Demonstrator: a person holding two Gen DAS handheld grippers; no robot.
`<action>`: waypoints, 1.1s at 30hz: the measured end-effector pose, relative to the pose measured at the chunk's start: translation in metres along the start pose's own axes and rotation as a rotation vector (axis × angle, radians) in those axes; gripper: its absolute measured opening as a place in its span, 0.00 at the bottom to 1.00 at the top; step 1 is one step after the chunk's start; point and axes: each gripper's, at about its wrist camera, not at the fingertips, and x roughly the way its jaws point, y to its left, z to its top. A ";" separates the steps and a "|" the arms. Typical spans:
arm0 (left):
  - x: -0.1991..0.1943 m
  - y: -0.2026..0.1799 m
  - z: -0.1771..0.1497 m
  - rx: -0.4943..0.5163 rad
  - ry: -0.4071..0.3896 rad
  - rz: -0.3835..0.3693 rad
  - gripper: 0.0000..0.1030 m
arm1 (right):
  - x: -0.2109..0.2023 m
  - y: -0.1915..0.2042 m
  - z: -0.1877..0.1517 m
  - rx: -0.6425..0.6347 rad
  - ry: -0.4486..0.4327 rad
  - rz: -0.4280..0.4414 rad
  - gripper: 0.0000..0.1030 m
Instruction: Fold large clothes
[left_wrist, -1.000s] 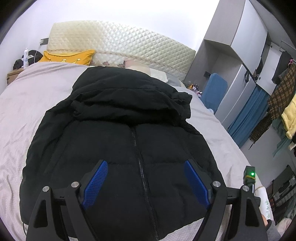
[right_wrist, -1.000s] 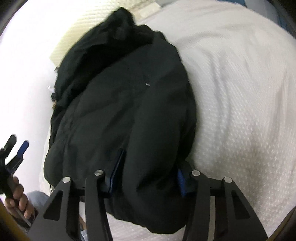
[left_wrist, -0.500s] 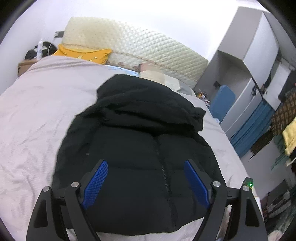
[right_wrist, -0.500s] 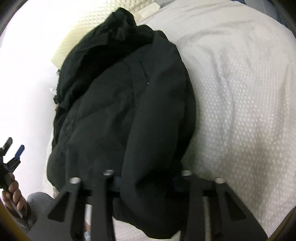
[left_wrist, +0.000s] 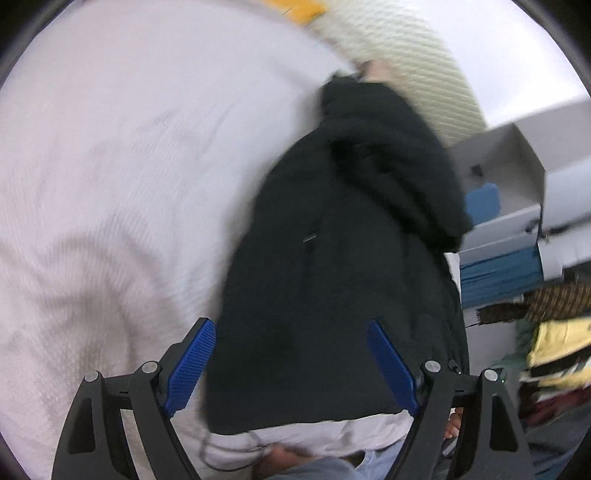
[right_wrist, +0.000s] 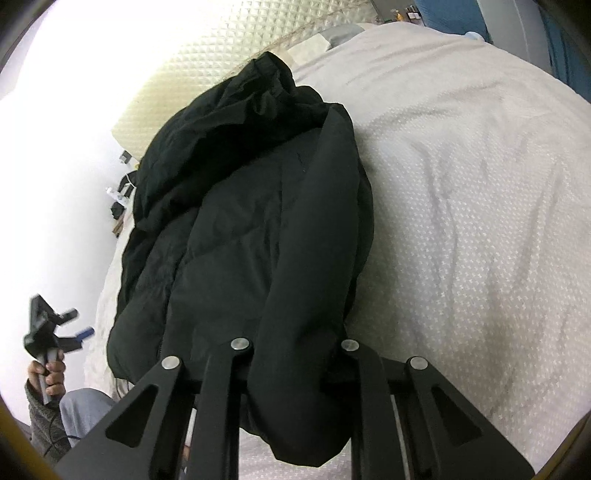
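Note:
A black puffer jacket (left_wrist: 343, 258) lies on the pale bedspread (left_wrist: 110, 184), hood toward the headboard. My left gripper (left_wrist: 291, 365) is open and empty, held above the jacket's lower left hem; the view is blurred. In the right wrist view the jacket (right_wrist: 236, 221) has its right sleeve (right_wrist: 306, 314) lying along its right side. My right gripper (right_wrist: 295, 354) is shut on the sleeve near the cuff; the sleeve hides the pads. The left gripper (right_wrist: 59, 332) shows at the far left in a hand.
A quilted cream headboard (right_wrist: 221, 74) stands at the far end. The bed's near edge (left_wrist: 314, 439) is below the jacket's hem. A grey wardrobe (left_wrist: 517, 177) and hanging clothes (left_wrist: 554, 332) are to the right. Bedspread (right_wrist: 480, 221) extends right of the jacket.
My left gripper has swung left and tilted, so the jacket now sits right of centre. My right gripper has closed on the sleeve and lifted a little.

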 end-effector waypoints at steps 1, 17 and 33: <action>0.011 0.016 0.001 -0.036 0.036 -0.018 0.82 | 0.001 0.000 0.000 0.000 0.005 -0.008 0.16; 0.093 0.025 -0.015 0.013 0.279 -0.222 0.90 | 0.031 -0.017 -0.005 0.082 0.098 -0.082 0.20; 0.059 -0.059 -0.027 0.191 0.244 -0.213 0.14 | -0.004 0.022 0.006 -0.046 -0.044 0.036 0.16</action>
